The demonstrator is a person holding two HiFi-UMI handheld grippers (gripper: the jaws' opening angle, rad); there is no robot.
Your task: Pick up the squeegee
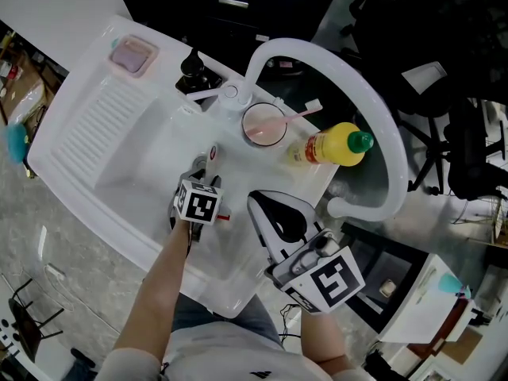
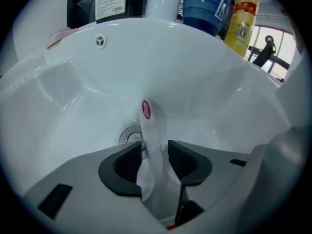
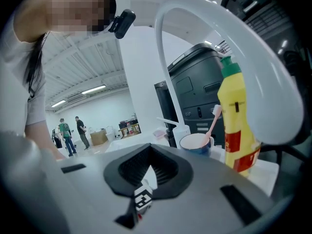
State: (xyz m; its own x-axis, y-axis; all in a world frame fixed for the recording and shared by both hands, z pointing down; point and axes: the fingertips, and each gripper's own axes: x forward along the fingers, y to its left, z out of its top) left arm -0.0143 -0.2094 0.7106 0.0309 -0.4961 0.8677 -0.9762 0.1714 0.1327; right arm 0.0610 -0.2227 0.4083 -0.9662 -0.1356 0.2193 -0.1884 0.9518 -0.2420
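Red on white is the only marking on the squeegee (image 2: 152,130): a small red oval near the end of its white handle, and whatever is printed in it is too small to read. Behind the basin you have a black bottle (image 2: 114,4) with a white label of fine print, a blue cup (image 2: 204,6) with white marks, and a yellow bottle (image 2: 240,18) with a red label. None of that text can be made out in your left gripper view. The right gripper view shows the yellow bottle's red label no more clearly, and a pink toothbrush (image 3: 213,126) leans in the cup beside it. The only crisp patterns are the black-and-white square markers on your grippers' cubes.

The squeegee is in the white sink (image 1: 135,157), with its handle reaching past the jaws and the drain (image 2: 129,135) just behind it. Your left gripper (image 2: 155,155) points steeply down into the basin, and the handle runs right between its jaws. Those jaws stand wide. A ribbed pad sits close on either side of the handle with a sliver of gap showing, so they are not clamped on it. Your right gripper (image 3: 148,155) is off to the right of the basin, well apart from the squeegee. Its jaws meet at the tips with nothing in them.
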